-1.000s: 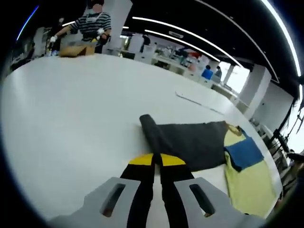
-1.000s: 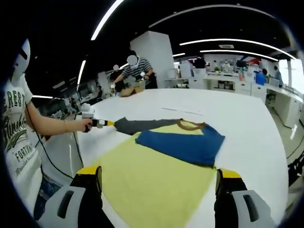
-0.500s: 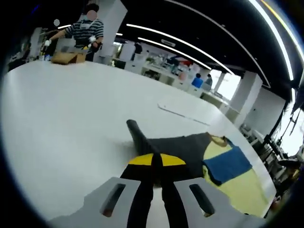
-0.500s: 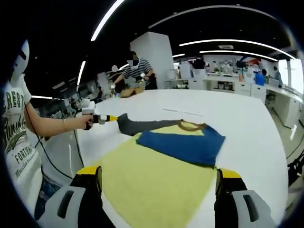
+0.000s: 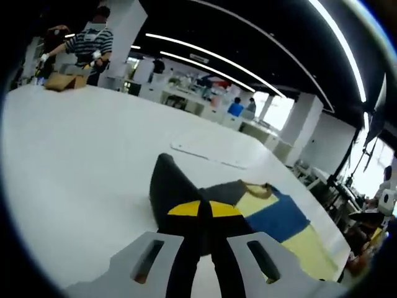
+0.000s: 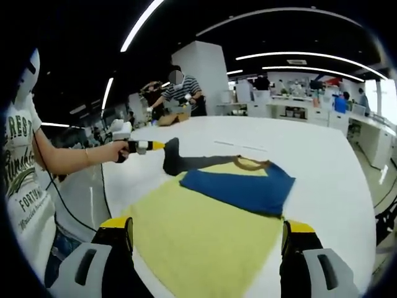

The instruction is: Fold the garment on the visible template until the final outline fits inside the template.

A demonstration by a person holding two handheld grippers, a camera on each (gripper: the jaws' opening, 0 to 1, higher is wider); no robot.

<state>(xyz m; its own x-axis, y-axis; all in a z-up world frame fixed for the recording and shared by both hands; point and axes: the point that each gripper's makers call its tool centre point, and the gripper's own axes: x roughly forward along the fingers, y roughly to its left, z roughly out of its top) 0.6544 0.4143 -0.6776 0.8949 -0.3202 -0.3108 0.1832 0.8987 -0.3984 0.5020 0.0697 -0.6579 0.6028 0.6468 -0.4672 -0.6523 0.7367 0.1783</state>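
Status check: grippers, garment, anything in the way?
Left gripper shut on grey sleeve, lifting it. Right gripper open, hovering over yellow template. Garment part-folded on template. Nothing in the way.

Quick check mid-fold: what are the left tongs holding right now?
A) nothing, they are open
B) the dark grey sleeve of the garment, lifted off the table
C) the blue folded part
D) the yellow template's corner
B: in the right gripper view the left tongs are shut on the dark grey sleeve, raised above the white table beside the yellow template.
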